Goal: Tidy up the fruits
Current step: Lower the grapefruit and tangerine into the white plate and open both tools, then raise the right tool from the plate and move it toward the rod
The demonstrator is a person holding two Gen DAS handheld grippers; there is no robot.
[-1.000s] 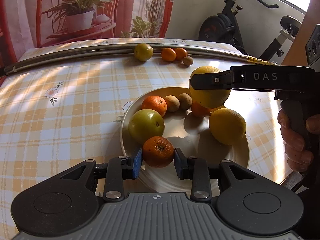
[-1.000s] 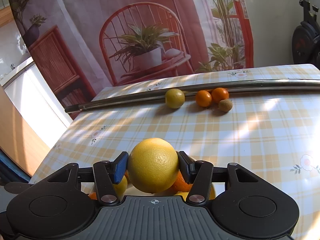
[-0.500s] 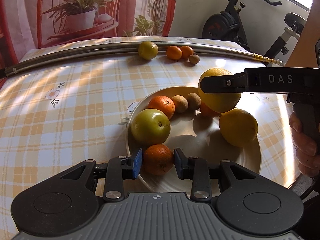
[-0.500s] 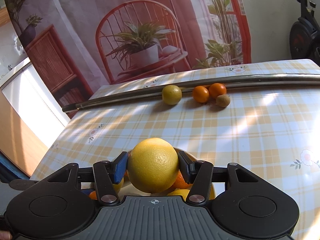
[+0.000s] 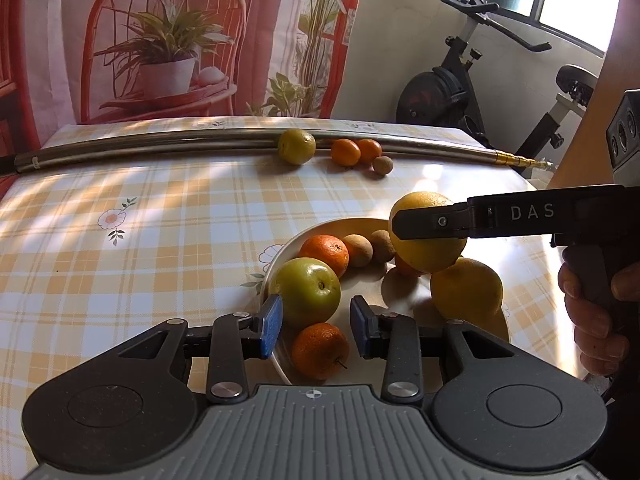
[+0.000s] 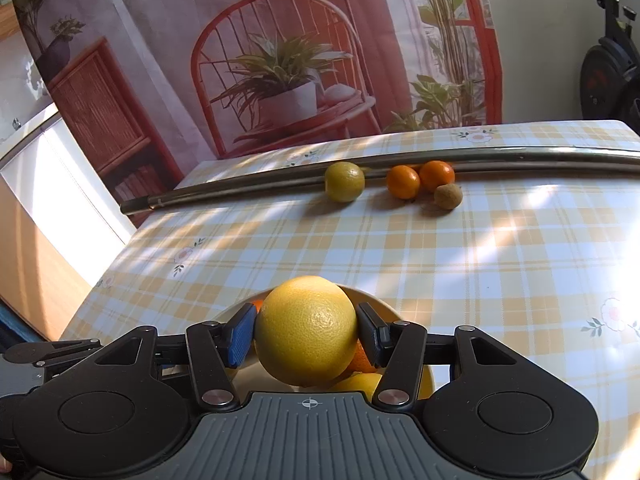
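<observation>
Right hand-held gripper (image 6: 306, 336) pinching grapefruit (image 6: 306, 330) above plate (image 5: 500, 330), probably for sorting; left hand-held gripper (image 5: 316, 322) spread, empty, over orange (image 5: 320, 350)

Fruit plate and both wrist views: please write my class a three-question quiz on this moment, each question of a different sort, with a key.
1. True or false: the right hand-held gripper is shut on a large yellow citrus fruit.
2. Multiple choice: the fruits lying beside the metal rod number A) two, B) four, C) six.
3. Fill in: the left hand-held gripper is open, and between its fingers show a green apple and a small ____ on the plate.

Key: 1 true. 2 B. 3 orange.
</observation>
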